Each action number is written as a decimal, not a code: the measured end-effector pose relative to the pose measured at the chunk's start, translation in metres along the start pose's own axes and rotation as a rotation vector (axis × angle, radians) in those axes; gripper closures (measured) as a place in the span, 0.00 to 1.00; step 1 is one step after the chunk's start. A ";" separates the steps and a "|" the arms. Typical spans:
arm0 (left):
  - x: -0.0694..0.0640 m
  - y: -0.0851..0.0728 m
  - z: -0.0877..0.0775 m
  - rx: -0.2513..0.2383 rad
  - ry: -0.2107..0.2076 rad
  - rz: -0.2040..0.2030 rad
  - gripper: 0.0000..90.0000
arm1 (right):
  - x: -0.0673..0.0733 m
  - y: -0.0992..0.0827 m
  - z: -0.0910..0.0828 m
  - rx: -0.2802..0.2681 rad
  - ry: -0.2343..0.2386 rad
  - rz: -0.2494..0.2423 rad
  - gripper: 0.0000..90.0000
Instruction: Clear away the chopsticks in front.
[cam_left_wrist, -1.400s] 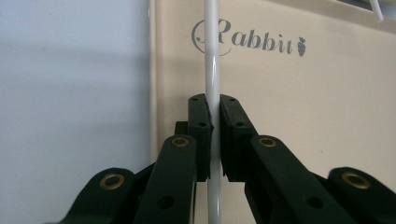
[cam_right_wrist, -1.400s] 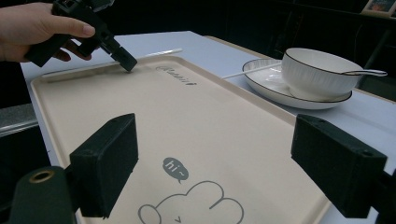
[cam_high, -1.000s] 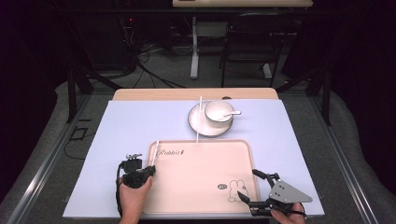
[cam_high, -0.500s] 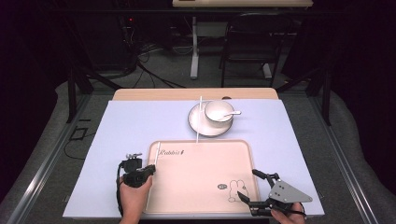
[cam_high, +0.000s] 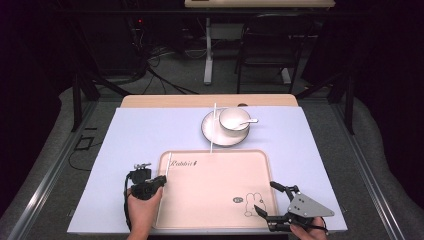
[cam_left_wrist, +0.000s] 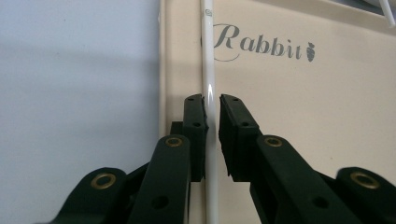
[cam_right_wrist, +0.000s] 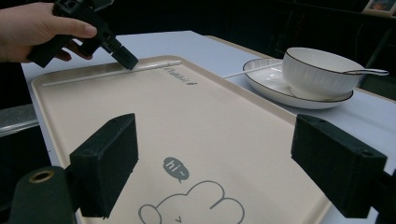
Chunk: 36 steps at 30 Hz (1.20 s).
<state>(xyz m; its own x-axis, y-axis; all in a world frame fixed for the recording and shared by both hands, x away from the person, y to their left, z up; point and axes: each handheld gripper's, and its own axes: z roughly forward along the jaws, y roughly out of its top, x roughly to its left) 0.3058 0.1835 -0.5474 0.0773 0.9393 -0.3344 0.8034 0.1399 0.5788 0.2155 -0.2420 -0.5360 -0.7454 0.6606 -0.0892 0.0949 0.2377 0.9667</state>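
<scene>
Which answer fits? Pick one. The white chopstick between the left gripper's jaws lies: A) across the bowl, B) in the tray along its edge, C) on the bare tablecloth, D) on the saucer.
B: the white chopstick lies inside the tray, along its rim, between the left gripper jaws.

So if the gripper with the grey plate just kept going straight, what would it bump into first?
Probably nothing soon: the right gripper points across the bare tray. Farther on, roughly in line, is the left gripper at the white chopstick.

A lab or recording studio is showing here: black curtains (cam_high: 45, 75) are hanging all around, cables (cam_high: 160, 75) are trailing across the grey carpet (cam_high: 190, 80), and metal stands (cam_high: 82, 92) are framing a bench (cam_high: 150, 135) that is wearing a pale blue sheet.
</scene>
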 end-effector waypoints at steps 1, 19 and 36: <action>0.000 0.000 -0.001 -0.001 -0.003 0.004 0.88 | 0.000 0.000 0.000 0.000 0.000 0.000 0.16; -0.010 0.004 -0.004 -0.078 -0.043 0.149 0.50 | 0.000 0.000 0.000 0.001 -0.002 -0.002 0.16; -0.013 0.019 -0.013 -0.222 -0.064 0.229 0.37 | 0.000 0.000 0.000 0.002 -0.001 -0.007 0.16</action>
<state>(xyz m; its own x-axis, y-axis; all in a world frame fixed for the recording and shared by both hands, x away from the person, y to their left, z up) 0.3125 0.1783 -0.5226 0.2840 0.9335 -0.2191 0.6133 -0.0012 0.7899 0.2152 -0.2419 -0.5359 -0.7455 0.6595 -0.0965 0.0907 0.2438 0.9656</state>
